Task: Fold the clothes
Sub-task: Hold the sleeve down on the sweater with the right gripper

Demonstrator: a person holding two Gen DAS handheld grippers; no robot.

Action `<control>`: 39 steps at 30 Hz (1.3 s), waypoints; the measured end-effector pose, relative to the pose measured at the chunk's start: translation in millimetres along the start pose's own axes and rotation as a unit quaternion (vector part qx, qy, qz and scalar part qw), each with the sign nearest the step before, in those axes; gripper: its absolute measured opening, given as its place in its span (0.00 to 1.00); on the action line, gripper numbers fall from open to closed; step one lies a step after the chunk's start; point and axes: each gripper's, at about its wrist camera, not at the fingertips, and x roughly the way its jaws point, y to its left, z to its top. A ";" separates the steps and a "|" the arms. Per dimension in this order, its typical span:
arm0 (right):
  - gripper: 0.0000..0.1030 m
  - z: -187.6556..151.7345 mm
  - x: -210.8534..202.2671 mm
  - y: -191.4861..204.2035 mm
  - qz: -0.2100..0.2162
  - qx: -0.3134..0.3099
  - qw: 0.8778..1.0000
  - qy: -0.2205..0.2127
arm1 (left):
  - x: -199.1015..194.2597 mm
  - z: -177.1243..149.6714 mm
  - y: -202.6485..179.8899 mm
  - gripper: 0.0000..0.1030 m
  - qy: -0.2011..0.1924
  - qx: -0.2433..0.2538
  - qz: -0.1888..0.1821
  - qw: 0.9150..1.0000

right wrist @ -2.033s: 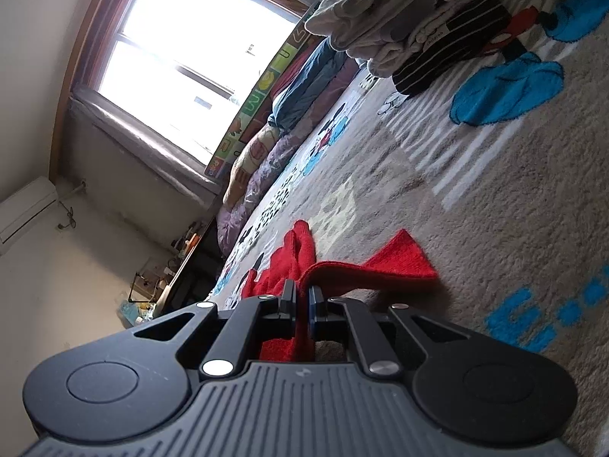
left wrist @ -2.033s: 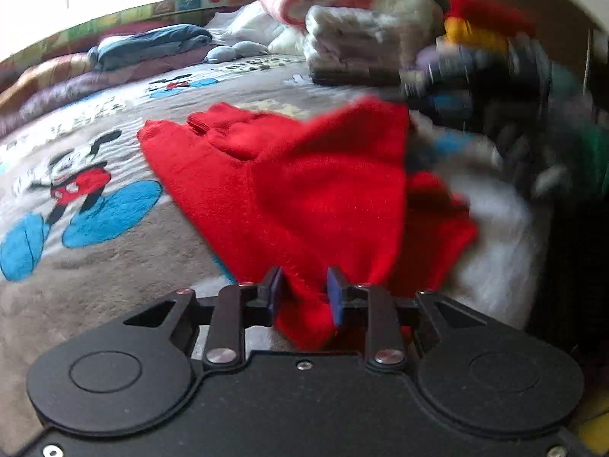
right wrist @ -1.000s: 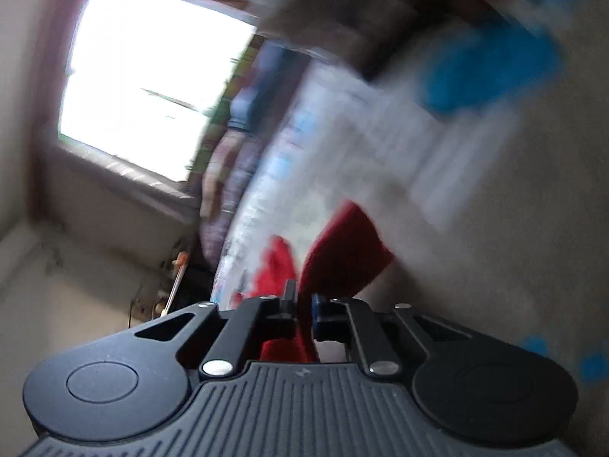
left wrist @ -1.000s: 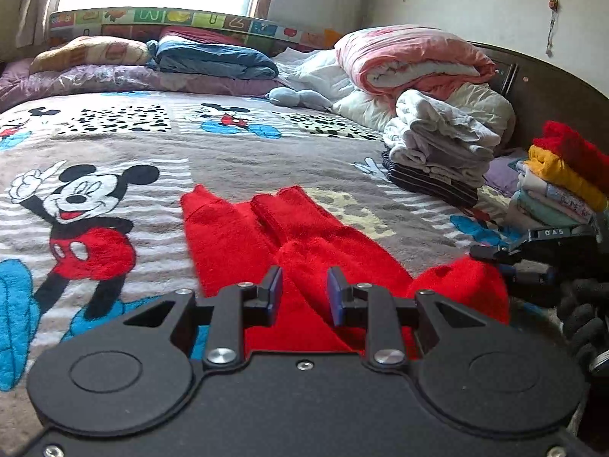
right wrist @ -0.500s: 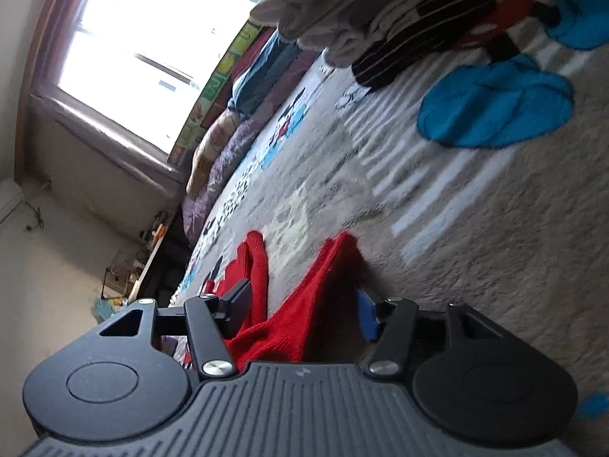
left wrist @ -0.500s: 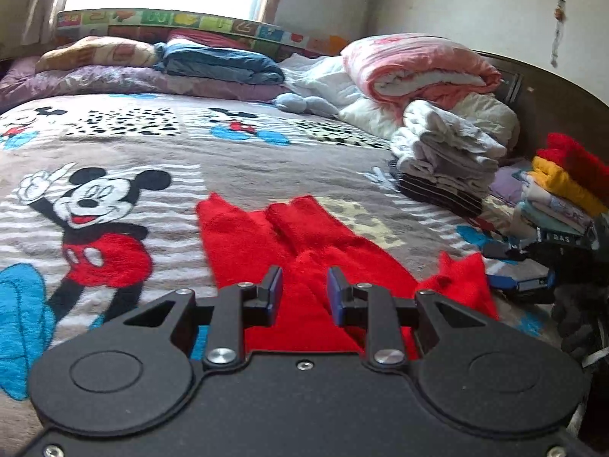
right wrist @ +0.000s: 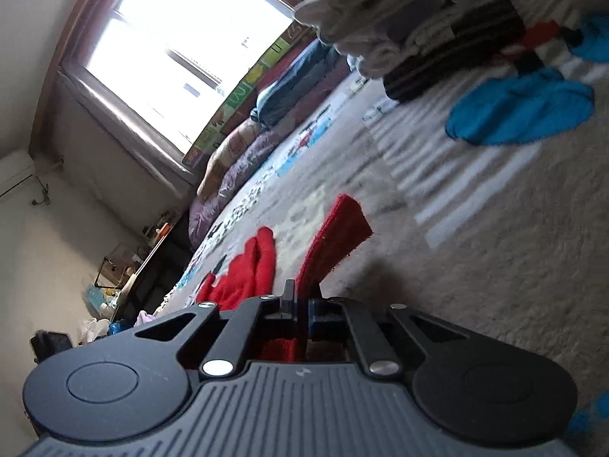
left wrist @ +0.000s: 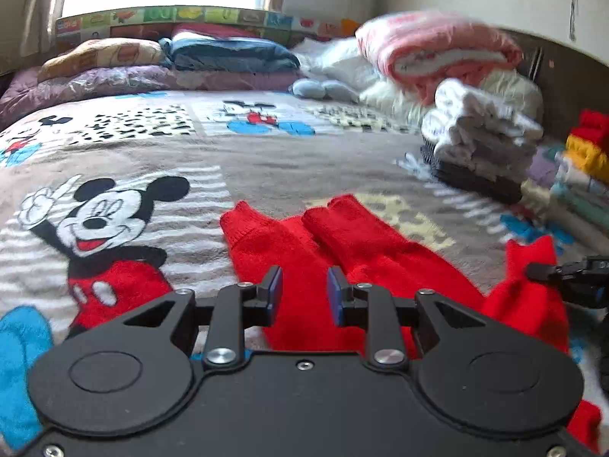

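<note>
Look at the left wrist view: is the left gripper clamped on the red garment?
No. The left gripper stands open above the red garment, a clear gap between its fingers.

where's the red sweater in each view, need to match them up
Left wrist: the red sweater lies lower centre on the blanket, just past the open left tongs, sleeves pointing away.
Right wrist: the red sweater sits lower centre, one edge clamped in the right tongs.
Shared landmark: the folded clothes stack, at right in the left view and at top right in the right view.
</note>
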 end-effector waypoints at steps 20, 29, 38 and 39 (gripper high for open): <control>0.07 -5.5 8.6 -9.9 0.013 -0.001 1.000 0.009 | -49.5 -9.4 -26.5 0.23 -0.022 0.075 0.003 0.997; 0.07 -6.2 9.6 -8.8 0.011 -0.004 1.000 0.010 | -67.9 -77.2 -69.0 0.23 0.041 0.091 -0.030 0.995; 0.07 -8.0 11.0 -5.9 -0.002 -0.011 1.000 0.015 | -126.3 -94.6 -90.9 0.23 -0.004 0.080 -0.032 0.996; 0.07 -8.2 10.9 -5.4 -0.003 -0.012 1.000 0.015 | -129.1 -97.9 -94.1 0.23 -0.002 0.084 -0.032 0.996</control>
